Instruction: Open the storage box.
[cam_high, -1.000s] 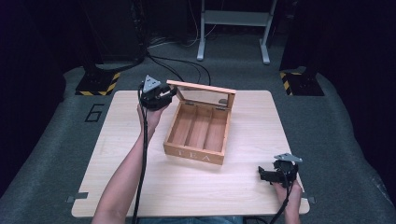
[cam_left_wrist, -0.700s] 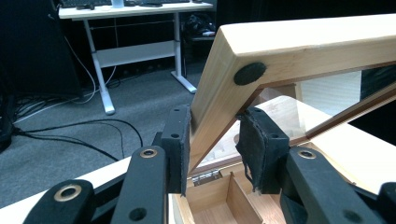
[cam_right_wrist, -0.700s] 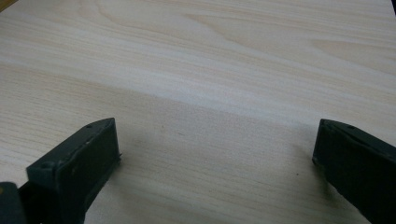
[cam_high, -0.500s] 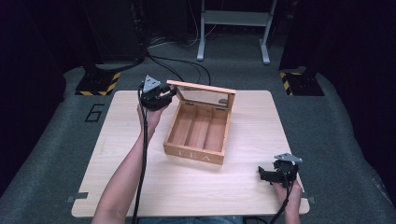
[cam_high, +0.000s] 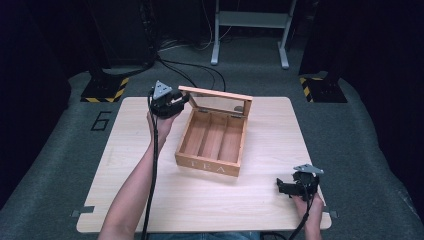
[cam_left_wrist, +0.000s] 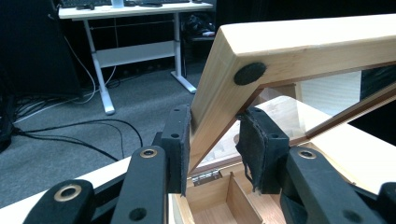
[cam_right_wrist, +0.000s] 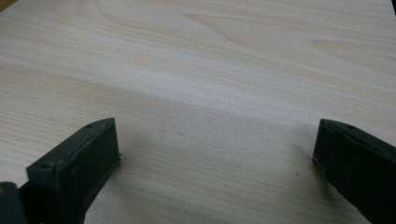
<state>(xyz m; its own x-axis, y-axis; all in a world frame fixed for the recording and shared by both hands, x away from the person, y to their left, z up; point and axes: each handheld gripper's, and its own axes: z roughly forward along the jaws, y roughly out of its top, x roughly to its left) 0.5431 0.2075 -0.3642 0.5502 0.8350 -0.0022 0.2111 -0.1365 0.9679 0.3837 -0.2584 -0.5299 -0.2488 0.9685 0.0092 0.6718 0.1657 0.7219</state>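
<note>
Overall: a person sat at a pale wooden surface (cam_high: 150, 200), one gripper in each hand.
Box: a wooden tea box (cam_high: 212, 142) stood near the middle of the surface, lettered "TEA" on its near wall, with three long bare compartments inside.
Lid: the glass-paned lid (cam_high: 216, 102) was hinged at the far edge and stood raised, tilted back over the box.
Left gripper: the left gripper (cam_high: 176, 103) was at the far left corner of the box, its fingers (cam_left_wrist: 180, 140) clenched on the lid's wooden frame; in the left gripper view one pad pressed the outer face of the frame and the other the inner side, just below a round dark bumper (cam_left_wrist: 249, 73).
Right gripper: the right gripper (cam_high: 286, 187) lay low over the near right part of the surface, well apart from the box.
Right fingers: the right gripper's fingers (cam_right_wrist: 81, 158) were released, spread wide with bare wood grain between them.
Surroundings: grey carpet (cam_high: 60, 145) lay around the surface, with cables and a white desk frame (cam_high: 250, 30) beyond.
</note>
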